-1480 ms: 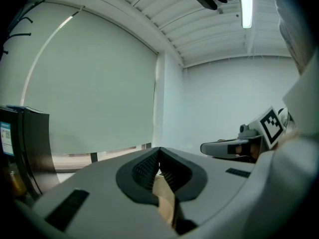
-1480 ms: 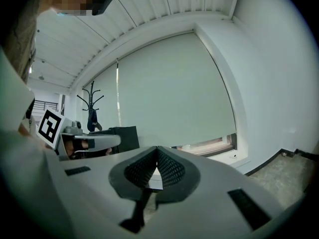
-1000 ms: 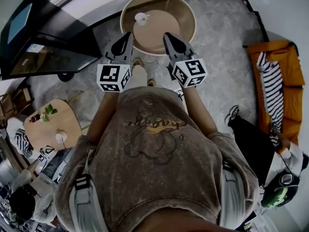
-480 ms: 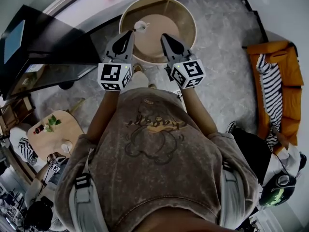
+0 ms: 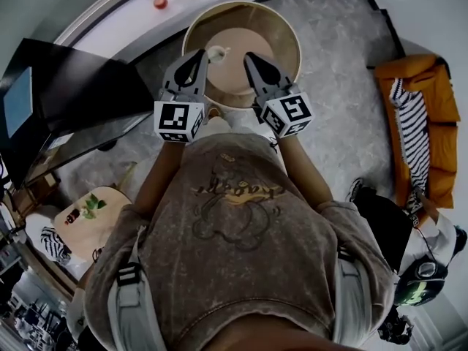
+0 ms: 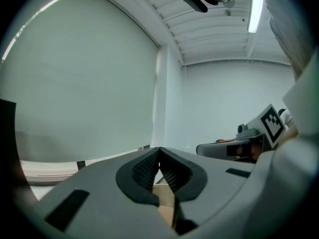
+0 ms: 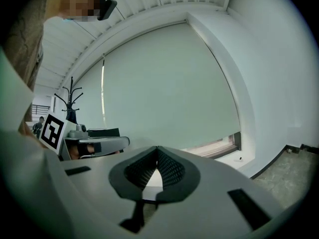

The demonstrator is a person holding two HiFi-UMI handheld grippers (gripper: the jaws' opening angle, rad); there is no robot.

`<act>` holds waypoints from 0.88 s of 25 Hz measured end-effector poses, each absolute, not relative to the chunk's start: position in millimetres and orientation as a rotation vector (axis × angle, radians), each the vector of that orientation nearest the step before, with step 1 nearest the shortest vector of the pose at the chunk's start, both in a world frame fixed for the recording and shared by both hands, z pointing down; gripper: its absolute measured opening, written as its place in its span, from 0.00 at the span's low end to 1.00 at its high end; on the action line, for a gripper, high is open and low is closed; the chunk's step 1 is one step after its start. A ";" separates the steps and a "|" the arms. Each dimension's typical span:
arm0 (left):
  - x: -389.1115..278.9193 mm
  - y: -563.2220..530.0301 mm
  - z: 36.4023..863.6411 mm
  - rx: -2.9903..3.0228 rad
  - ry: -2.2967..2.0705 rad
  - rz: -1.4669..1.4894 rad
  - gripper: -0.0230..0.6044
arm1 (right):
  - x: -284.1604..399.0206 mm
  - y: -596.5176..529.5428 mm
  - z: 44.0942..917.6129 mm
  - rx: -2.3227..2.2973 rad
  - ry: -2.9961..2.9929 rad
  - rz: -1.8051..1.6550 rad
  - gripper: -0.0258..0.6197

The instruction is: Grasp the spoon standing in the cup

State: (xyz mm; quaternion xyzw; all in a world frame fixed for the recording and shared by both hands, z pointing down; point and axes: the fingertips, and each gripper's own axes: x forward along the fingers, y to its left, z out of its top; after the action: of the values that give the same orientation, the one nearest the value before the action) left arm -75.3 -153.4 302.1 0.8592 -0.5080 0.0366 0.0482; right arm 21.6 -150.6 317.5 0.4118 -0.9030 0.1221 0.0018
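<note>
Approaching stage: left gripper and right gripper are closed and empty. The cup stands on the round table near the left tips, its spoon too small to resolve. The next move likely requires opening the jaws and descending.

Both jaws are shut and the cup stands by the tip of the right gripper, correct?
No. The head view shows the cup by the tip of the left gripper, not the right gripper. Both jaws are shut, as you said.
</note>
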 end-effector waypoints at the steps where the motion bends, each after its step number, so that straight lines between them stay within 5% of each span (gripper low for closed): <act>1: -75.5 -157.6 301.5 2.620 -1.550 0.114 0.06 | 21.1 -154.4 316.4 1.292 -2.835 0.385 0.07; 22: -84.2 -202.9 326.3 2.560 -1.593 0.087 0.06 | 9.8 -207.1 337.1 1.277 -2.797 0.279 0.07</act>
State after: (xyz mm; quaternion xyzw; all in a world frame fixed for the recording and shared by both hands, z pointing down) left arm -84.2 -202.9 326.3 0.8471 -0.5270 0.0288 0.0624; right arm 9.8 -207.1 337.1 0.4134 -0.9056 0.0904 0.0271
